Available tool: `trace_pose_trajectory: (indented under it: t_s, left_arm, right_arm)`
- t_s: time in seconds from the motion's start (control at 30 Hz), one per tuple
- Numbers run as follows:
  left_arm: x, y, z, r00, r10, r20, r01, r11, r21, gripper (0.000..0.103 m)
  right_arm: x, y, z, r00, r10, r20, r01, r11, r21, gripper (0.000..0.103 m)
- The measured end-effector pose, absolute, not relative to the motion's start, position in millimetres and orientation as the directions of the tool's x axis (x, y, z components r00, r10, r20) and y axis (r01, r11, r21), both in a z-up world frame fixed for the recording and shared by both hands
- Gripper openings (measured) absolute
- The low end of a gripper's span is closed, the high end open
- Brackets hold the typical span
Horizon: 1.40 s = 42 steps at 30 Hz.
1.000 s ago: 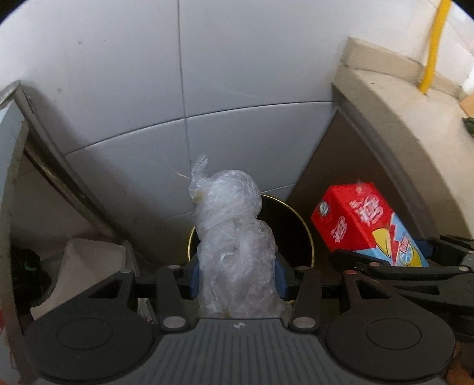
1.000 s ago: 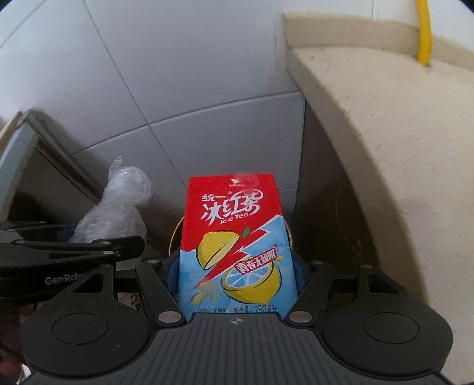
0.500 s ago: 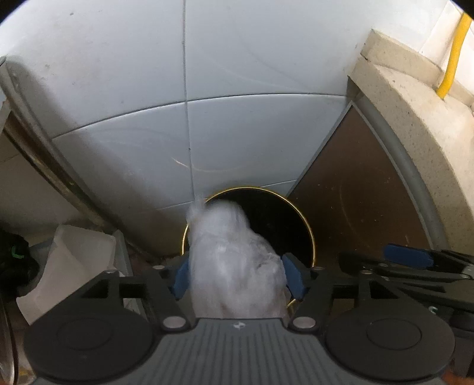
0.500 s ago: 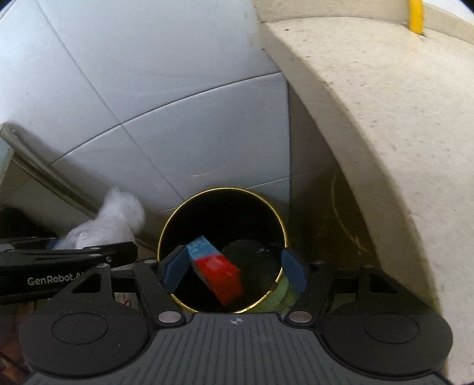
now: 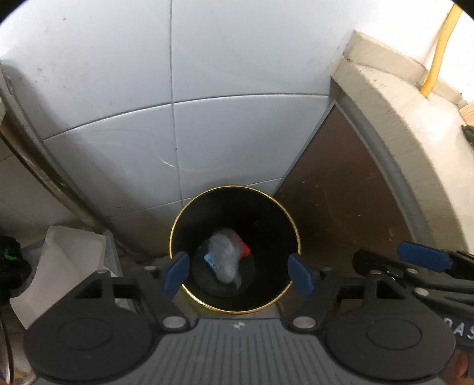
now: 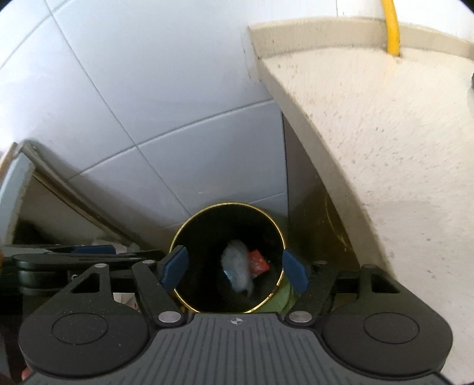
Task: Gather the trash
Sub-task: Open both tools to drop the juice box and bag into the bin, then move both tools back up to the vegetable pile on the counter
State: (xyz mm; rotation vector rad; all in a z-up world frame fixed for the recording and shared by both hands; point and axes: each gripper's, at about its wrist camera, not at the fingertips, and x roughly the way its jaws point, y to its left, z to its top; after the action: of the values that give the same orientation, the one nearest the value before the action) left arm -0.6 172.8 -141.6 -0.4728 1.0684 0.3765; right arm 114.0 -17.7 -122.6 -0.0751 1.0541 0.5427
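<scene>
A black round bin with a gold rim [image 5: 291,225] [image 6: 181,228] stands on the floor against the tiled wall. A crumpled clear plastic bag [image 5: 225,260] [image 6: 237,269] lies inside it on top of a red and blue ice tea carton [image 5: 244,247] [image 6: 258,262]. My left gripper [image 5: 238,274] is open and empty above the bin's mouth. My right gripper [image 6: 234,268] is open and empty above the bin as well; it shows at the right edge of the left wrist view [image 5: 420,260].
A beige stone counter [image 6: 370,124] with a brown cabinet side [image 5: 340,201] stands right of the bin. A yellow pipe [image 6: 391,26] runs up behind the counter. White paper [image 5: 65,260] lies left of the bin by a metal frame [image 5: 44,174].
Both grippers opened. The carton fell into the bin first, then the plastic bag dropped in on top of it.
</scene>
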Motion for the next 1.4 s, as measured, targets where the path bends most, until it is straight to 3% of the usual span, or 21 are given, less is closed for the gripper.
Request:
trace_pose_trajectory:
  t_s: [0.27,0.7,1.4]
  left_arm:
    - [-17.6,156.8,-114.9,0.498,0.056,-0.865,-0.479,0.849,-0.221,0.068]
    - [-23.1,93.8,-61.1,0.59,0.021,-0.807,-0.296,0.936,-0.191,0.069]
    - [31.6,-23.8,-22.0,0.64,-0.182,-0.747,0.061,0.98,-0.187,0.075]
  right_arm:
    - [87.1,-38.4,-87.4,0.445,0.404,-0.799,-0.469,0.865,0.177,0.08]
    - [57.3,-84.3,-48.0,0.562,0.376,-0.737,-0.418,0.898,0.139,0.083]
    - [35.5,-223.8,-21.6,0.739,0.115,-0.663,-0.092,0.993,0.07,0.084]
